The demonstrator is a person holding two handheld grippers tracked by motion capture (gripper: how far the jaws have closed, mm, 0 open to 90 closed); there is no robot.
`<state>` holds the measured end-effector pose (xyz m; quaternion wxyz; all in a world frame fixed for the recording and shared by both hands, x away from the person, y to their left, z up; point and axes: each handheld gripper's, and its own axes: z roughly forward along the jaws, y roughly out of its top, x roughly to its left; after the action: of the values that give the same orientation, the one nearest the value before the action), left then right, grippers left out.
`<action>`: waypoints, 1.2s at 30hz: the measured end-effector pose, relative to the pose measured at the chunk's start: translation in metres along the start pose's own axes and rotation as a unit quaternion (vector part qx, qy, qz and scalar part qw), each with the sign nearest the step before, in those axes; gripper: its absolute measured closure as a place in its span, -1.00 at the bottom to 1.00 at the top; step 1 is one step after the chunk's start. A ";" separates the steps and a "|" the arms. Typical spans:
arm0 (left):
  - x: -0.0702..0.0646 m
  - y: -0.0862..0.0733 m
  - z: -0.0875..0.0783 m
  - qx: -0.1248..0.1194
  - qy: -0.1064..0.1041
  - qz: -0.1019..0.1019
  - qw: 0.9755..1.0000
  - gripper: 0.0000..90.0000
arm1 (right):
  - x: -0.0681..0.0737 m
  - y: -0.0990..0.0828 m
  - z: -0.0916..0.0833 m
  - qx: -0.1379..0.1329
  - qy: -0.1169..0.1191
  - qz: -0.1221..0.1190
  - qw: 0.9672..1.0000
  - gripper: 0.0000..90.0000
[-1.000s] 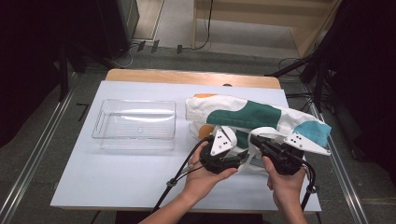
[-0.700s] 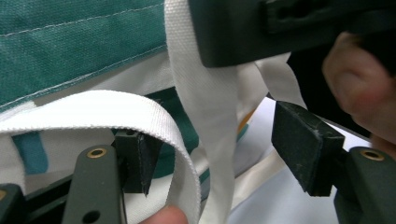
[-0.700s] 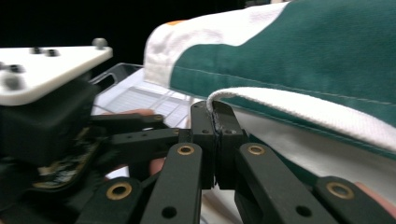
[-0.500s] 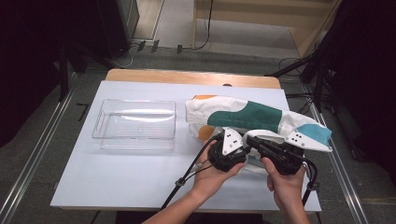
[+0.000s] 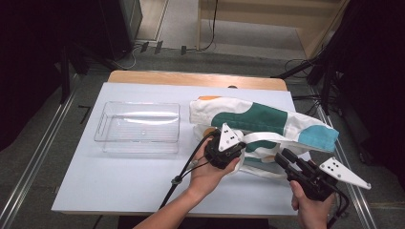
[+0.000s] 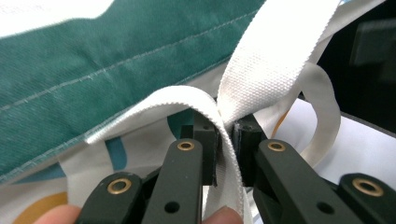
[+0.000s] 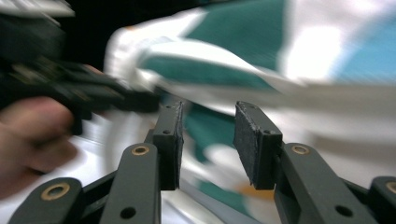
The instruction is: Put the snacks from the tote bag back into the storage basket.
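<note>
1. The tote bag (image 5: 260, 125), white with teal, blue and orange patches, lies flat on the right half of the white table (image 5: 119, 181), its length running across toward the table's right edge.
2. The left hand-held gripper (image 6: 226, 140) sits at the bag's near edge, and its jaws have just been closing: they are now clenched on a white webbing strap (image 6: 275, 60), with the weave pinched tight between the two black pads.
3. From the high view that strap (image 5: 267, 138) loops out along the front of the bag, just beside the left hand-held gripper (image 5: 228, 145).
4. The right hand-held gripper (image 7: 208, 140) has its jaws parted, having just been opening, and nothing lies between the pads; its own view is blurred.
5. From above, the right hand-held gripper (image 5: 282, 157) sits at the near right of the table, pointing toward the bag's front edge, apart from the left one.
6. A clear plastic tray (image 5: 138, 126) stands to the left of the bag, near it but not touching.
</note>
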<state>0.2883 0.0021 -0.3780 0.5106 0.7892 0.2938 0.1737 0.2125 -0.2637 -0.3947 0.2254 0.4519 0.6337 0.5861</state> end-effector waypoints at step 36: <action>0.025 0.031 -0.026 -0.035 -0.001 -0.005 0.999 0.87 | -0.006 -0.007 0.028 -0.030 -0.157 0.043 0.986 0.96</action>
<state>0.3012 0.0266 -0.3402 0.5391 0.7695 0.2908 0.1806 0.2364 -0.2531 -0.4091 0.3099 0.5584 0.5523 0.5359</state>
